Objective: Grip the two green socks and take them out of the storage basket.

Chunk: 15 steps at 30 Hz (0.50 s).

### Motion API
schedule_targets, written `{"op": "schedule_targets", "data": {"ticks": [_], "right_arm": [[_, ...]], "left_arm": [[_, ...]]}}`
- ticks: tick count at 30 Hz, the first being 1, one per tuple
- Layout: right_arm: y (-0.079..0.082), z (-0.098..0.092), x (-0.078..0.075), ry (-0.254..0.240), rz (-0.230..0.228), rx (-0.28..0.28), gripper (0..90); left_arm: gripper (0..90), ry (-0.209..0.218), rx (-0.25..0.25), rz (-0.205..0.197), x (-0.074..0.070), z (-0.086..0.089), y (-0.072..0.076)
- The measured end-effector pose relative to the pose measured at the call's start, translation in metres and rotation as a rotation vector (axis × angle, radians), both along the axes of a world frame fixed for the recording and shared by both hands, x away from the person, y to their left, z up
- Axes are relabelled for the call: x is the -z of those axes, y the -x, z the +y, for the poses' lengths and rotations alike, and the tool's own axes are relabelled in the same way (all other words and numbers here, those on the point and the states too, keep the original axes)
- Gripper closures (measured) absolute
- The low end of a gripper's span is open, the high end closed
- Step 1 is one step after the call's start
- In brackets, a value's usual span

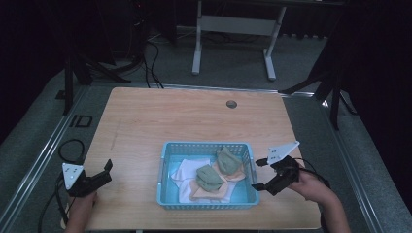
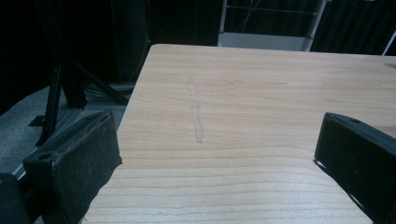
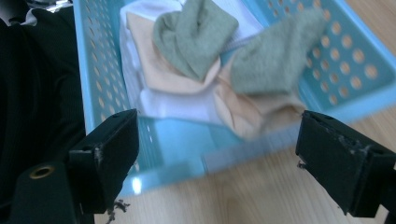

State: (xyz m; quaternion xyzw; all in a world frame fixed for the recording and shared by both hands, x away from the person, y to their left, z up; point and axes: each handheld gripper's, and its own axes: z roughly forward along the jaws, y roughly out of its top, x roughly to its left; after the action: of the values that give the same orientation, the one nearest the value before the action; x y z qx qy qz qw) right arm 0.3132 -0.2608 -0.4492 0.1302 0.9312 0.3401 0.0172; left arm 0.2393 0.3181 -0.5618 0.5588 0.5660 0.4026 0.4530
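The wooden desk [image 1: 145,126] carries a light blue perforated basket [image 1: 167,145] set toward the near edge, right of the middle. Inside it lies a small heap of socks: white ones [image 1: 185,171] underneath at the left, peach ones [image 1: 214,193] over them, and two grey-green socks on top, one near the centre [image 1: 210,177] and one behind it toward the right wall [image 1: 228,161].

The right hand-held gripper [image 1: 260,174] hangs just outside the basket's right wall, jaws spread wide and empty, pointing left into the basket. In the right gripper view the rear grey-green sock [image 3: 275,58] sits closest ahead, just over the rim, with its length running away from the jaws and slanting to one side; the other grey-green sock [image 3: 194,35] lies farther in.

The left hand-held gripper [image 1: 108,171] rests well apart at the desk's near left corner, also wide open on nothing, facing bare wood [image 2: 233,93]. The right hand is plainly the nearer one for a reach
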Motion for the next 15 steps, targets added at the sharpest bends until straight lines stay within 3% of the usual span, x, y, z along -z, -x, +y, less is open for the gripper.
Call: {"op": "schedule_targets", "data": {"ticks": [15], "right_arm": [[-0.01, 0.067, 0.008, 0.042, 0.029, -0.106, 13.2]], "left_arm": [[0.5, 0.004, 0.006, 0.0, 0.0, 0.0, 0.0]]}}
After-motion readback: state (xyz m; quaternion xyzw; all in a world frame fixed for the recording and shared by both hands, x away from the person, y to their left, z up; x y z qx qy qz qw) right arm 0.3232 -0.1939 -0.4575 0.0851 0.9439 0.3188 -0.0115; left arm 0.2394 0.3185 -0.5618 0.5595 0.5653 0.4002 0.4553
